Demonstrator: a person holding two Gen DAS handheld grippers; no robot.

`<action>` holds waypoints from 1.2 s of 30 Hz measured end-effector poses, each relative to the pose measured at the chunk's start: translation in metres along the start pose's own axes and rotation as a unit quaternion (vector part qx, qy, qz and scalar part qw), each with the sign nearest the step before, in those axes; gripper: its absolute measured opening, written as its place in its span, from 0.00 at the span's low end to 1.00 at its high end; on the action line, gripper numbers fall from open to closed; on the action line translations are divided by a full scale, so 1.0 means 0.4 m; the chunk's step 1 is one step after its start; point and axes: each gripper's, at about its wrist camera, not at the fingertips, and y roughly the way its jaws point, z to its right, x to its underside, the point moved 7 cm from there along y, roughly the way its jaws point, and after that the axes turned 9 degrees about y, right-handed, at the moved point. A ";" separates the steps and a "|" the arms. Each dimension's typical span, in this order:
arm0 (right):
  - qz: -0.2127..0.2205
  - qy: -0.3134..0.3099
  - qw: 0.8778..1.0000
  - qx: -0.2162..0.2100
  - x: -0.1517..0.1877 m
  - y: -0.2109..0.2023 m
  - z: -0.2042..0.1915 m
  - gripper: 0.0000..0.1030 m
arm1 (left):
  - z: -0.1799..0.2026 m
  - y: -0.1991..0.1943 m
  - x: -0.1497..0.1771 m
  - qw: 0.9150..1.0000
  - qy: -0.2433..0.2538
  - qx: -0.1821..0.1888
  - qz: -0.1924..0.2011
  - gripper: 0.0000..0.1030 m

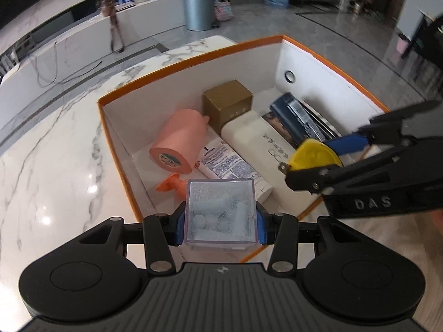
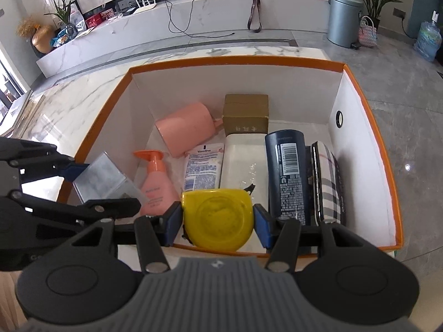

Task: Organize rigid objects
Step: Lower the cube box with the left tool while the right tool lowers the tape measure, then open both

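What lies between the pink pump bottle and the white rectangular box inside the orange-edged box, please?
A white Vaseline tube lies flat between the pink pump bottle and the white box; the right wrist view shows it best.

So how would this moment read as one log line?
left gripper: holds clear plastic cube box | right gripper: holds yellow tape measure | both over orange-rimmed box
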 end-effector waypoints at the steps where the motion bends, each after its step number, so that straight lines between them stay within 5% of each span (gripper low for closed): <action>1: 0.001 0.003 1.000 -0.001 0.000 0.000 0.001 0.53 | 0.001 -0.004 0.000 1.000 0.008 -0.005 -0.001 0.51; 6: 0.003 0.000 1.000 -0.003 0.002 0.000 -0.002 0.53 | -0.019 -0.006 0.007 0.999 0.016 -0.011 -0.031 0.51; 18: 0.011 -0.015 1.000 -0.008 0.003 -0.002 -0.032 0.53 | -0.021 -0.003 0.010 0.999 0.011 -0.022 -0.023 0.55; 24: 0.015 -0.018 1.000 -0.004 0.003 -0.005 -0.034 0.53 | -0.023 -0.015 0.016 1.000 -0.002 -0.019 0.005 0.57; 28: 0.017 -0.019 1.000 0.000 0.002 -0.004 -0.032 0.53 | -0.044 -0.039 0.015 0.998 -0.048 0.008 0.037 0.69; 36: 0.021 -0.051 0.998 0.007 0.006 -0.003 -0.057 0.53 | -0.118 -0.106 -0.002 0.984 -0.137 -0.016 0.115 0.69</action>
